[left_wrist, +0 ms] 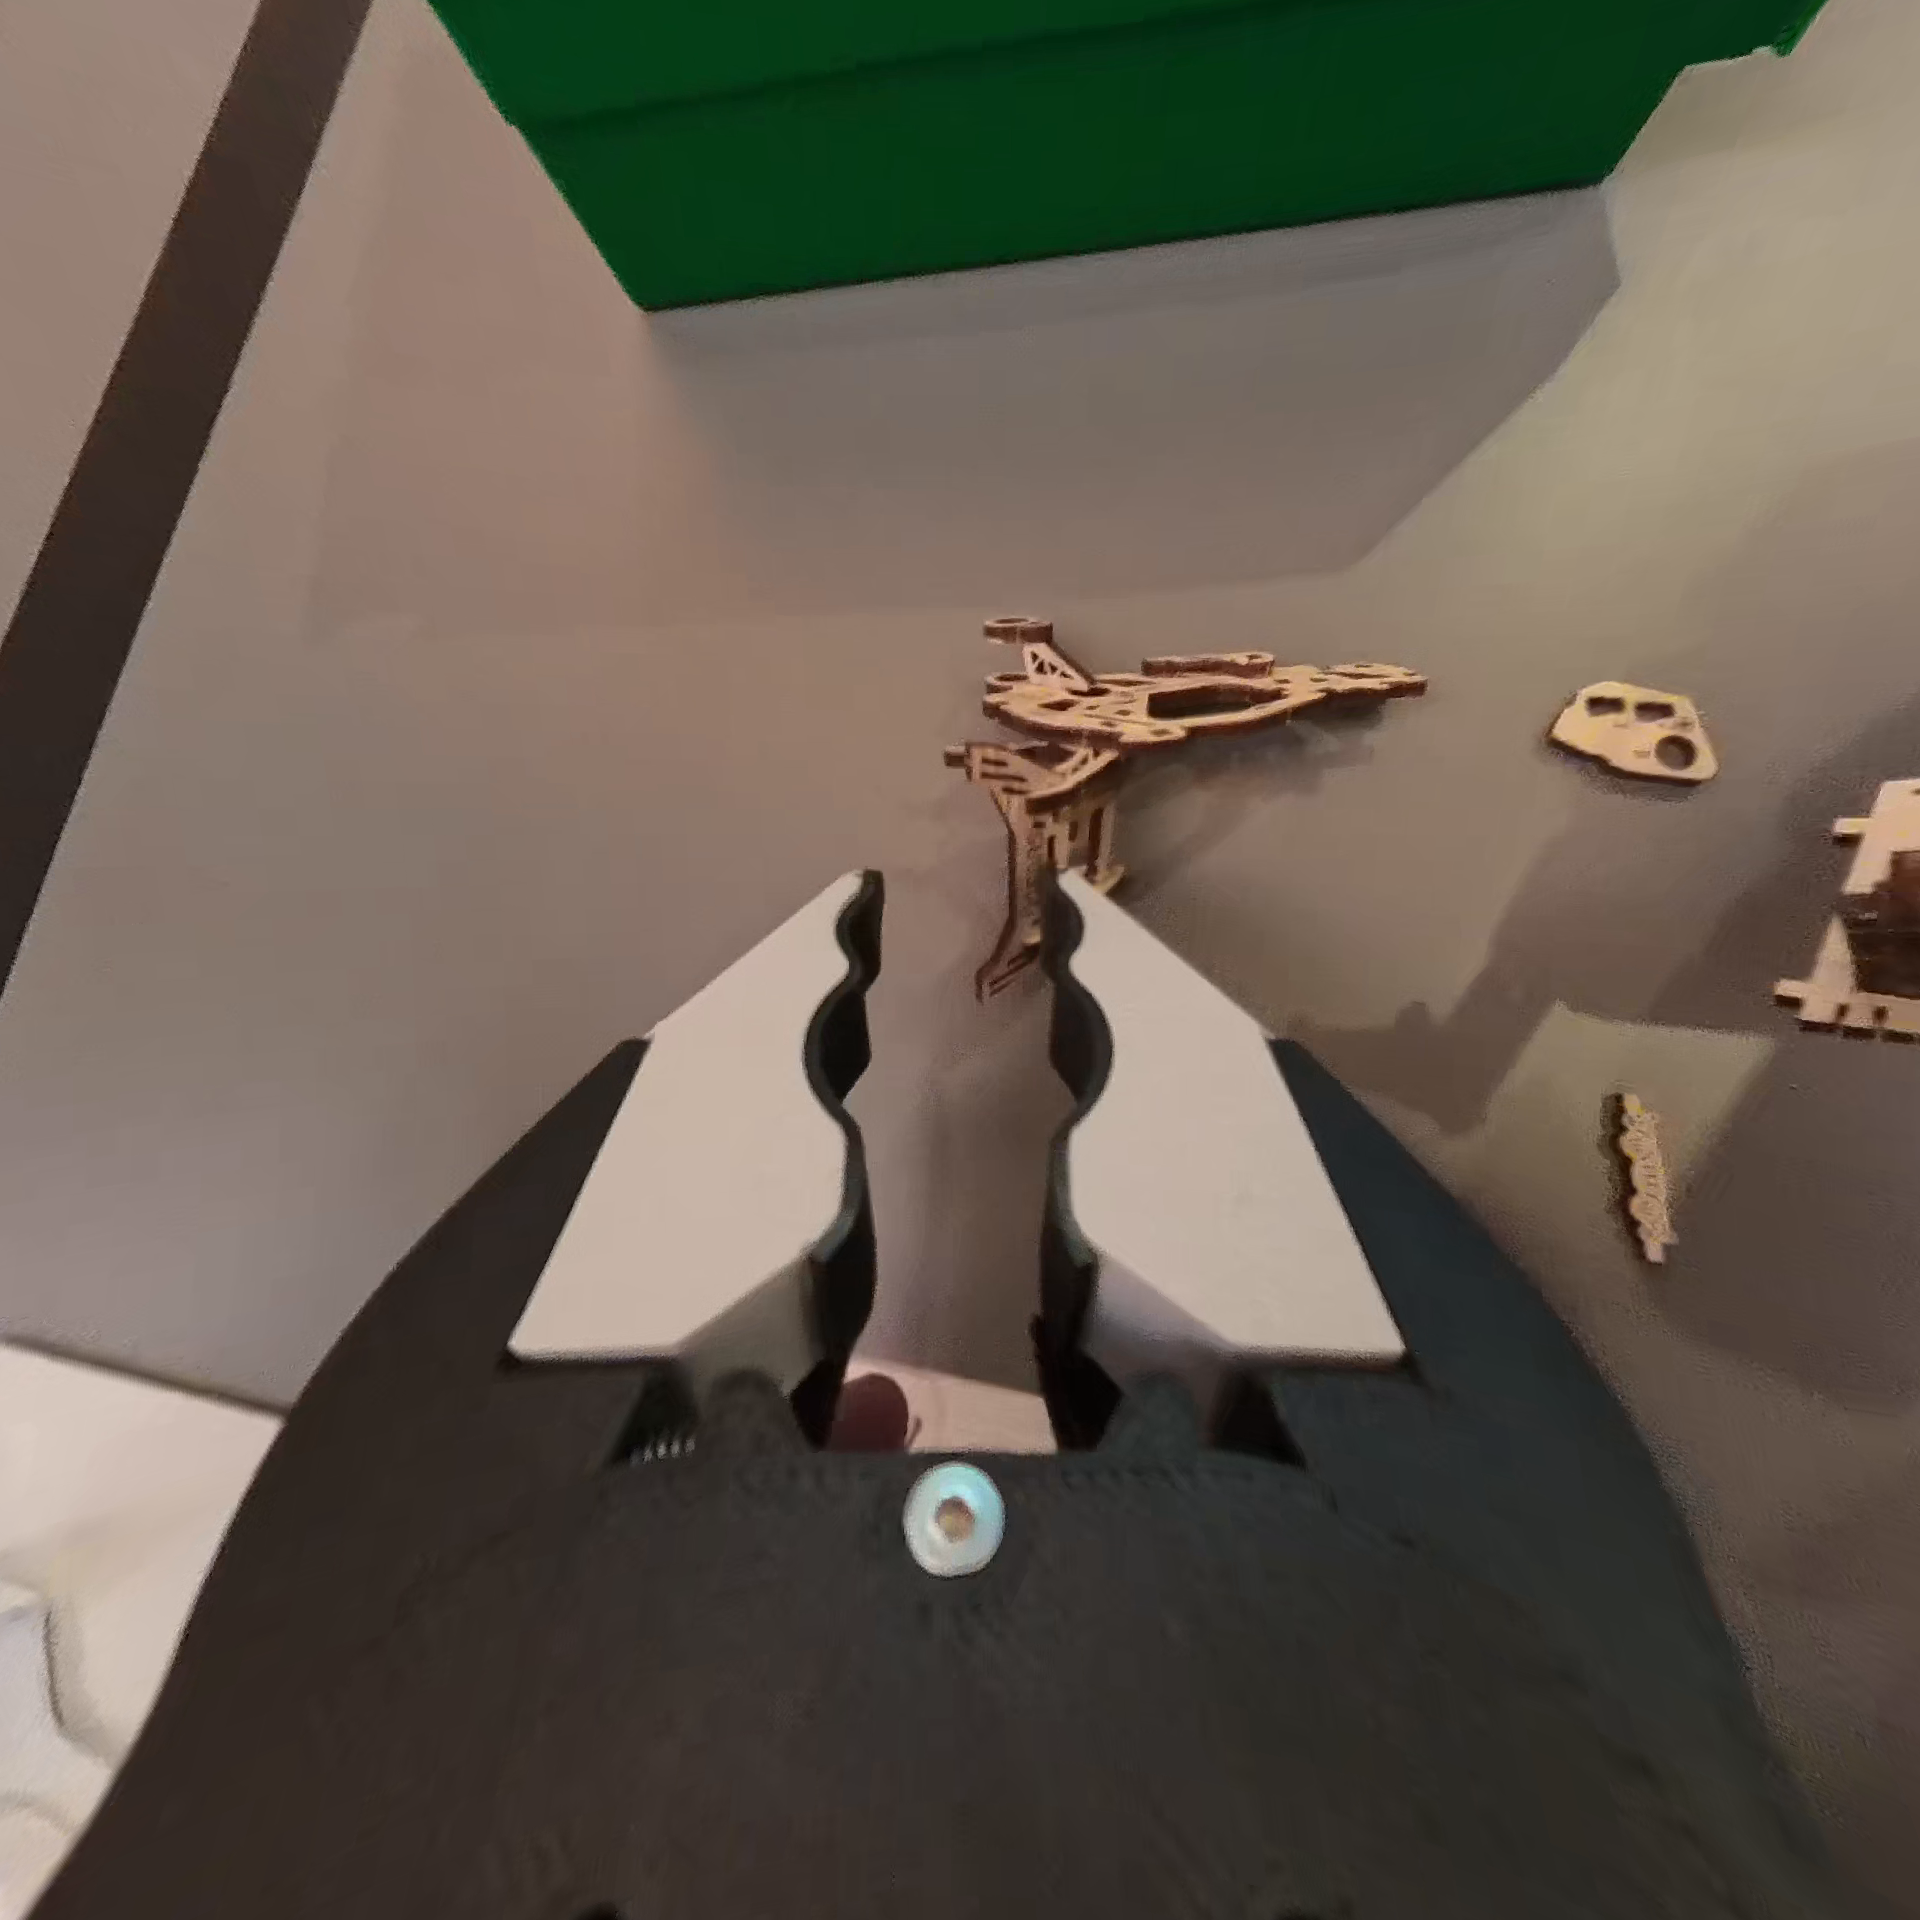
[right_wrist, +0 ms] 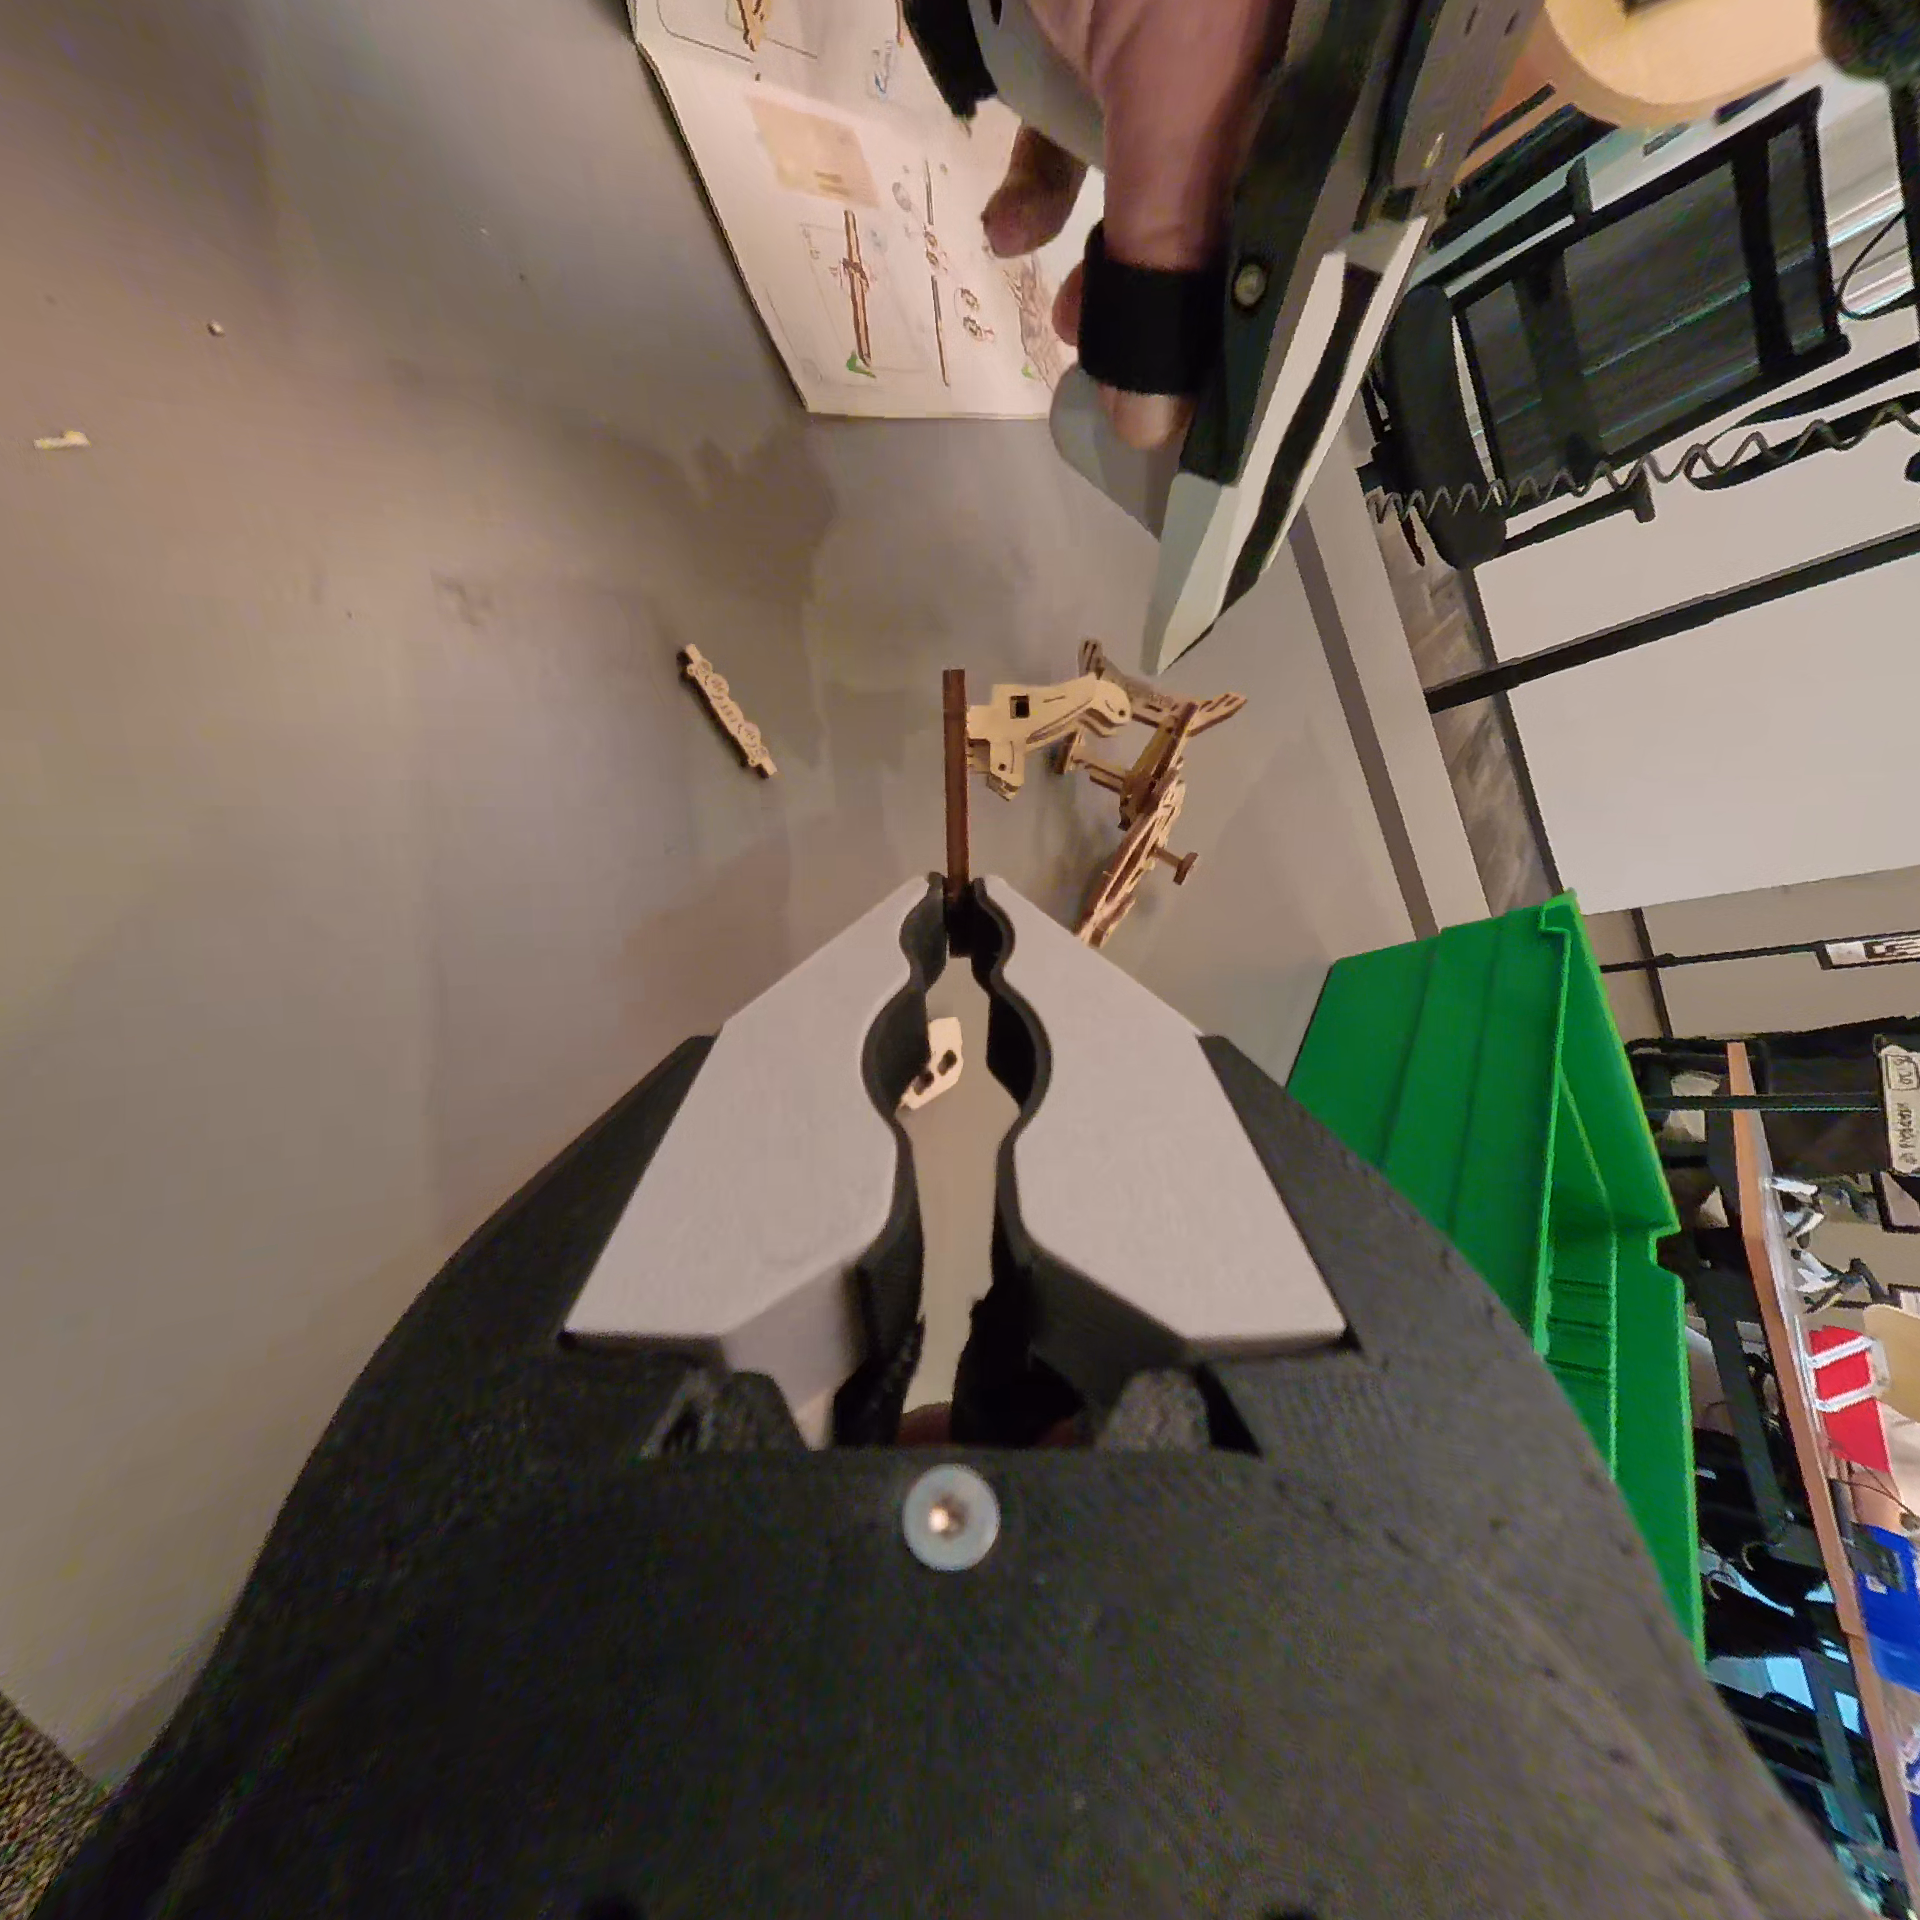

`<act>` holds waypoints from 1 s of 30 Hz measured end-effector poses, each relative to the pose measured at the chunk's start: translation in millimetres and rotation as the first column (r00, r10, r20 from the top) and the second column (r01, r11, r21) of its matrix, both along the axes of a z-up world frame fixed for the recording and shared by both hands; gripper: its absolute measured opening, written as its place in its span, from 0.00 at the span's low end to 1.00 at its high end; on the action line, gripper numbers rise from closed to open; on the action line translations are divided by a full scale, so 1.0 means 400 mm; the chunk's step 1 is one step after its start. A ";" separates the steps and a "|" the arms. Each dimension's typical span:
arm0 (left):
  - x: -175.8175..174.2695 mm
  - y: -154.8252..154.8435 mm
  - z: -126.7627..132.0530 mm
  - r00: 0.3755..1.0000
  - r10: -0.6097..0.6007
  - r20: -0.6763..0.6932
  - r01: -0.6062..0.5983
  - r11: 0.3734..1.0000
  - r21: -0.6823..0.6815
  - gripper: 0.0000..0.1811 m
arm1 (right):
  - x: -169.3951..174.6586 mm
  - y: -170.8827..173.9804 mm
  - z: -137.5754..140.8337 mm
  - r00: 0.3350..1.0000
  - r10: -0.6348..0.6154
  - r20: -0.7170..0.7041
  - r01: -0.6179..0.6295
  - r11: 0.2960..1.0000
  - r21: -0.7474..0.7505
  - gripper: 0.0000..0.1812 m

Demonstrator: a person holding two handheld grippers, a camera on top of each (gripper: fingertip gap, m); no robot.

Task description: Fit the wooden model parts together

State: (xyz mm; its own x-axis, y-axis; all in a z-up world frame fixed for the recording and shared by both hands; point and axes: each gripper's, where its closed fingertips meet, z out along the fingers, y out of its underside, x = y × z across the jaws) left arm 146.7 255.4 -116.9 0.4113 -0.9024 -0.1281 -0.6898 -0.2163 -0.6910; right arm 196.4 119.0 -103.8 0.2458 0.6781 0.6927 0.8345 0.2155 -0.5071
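Note:
A partly built wooden model (left_wrist: 1143, 707) lies on the grey table (left_wrist: 520, 623); it also shows in the right wrist view (right_wrist: 1101, 748). My left gripper (left_wrist: 964, 894) is open just in front of it, and the model's downward strut (left_wrist: 1023, 914) touches the right fingertip. My right gripper (right_wrist: 956, 899) is shut on a thin flat wooden part (right_wrist: 954, 779), seen edge-on and pointing toward the model. The left gripper (right_wrist: 1174, 634) hangs over the model's far side. A pale holed piece (right_wrist: 940, 1060) shows through the gap between my right fingers.
A flat holed piece (left_wrist: 1631, 732), a boxy part (left_wrist: 1870, 935) and a toothed strip (left_wrist: 1642, 1174) (right_wrist: 727, 712) lie on the table. A green bin (left_wrist: 1039, 135) (right_wrist: 1486, 1195) stands beside the model. An instruction sheet (right_wrist: 862, 208) lies beyond. A hand (right_wrist: 1143, 208) holds the left gripper. The left gripper's tips are roughly 15 cm from the right gripper's.

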 end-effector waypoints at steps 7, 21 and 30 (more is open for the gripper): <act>0.038 -0.020 -0.039 0.996 -0.079 0.051 0.085 0.989 -0.119 0.14 | 0.033 -0.006 -0.009 0.999 -0.006 -0.046 0.005 1.000 -0.010 0.01; 0.051 -0.053 -0.027 0.984 0.005 0.180 0.056 0.941 -0.333 0.05 | 0.065 0.003 -0.026 0.998 -0.023 -0.059 0.022 1.000 -0.015 0.01; -0.086 -0.084 0.048 0.978 -0.059 -0.198 -0.039 0.889 -0.456 0.05 | 0.040 0.003 -0.013 0.996 0.016 -0.087 -0.014 1.000 0.017 0.01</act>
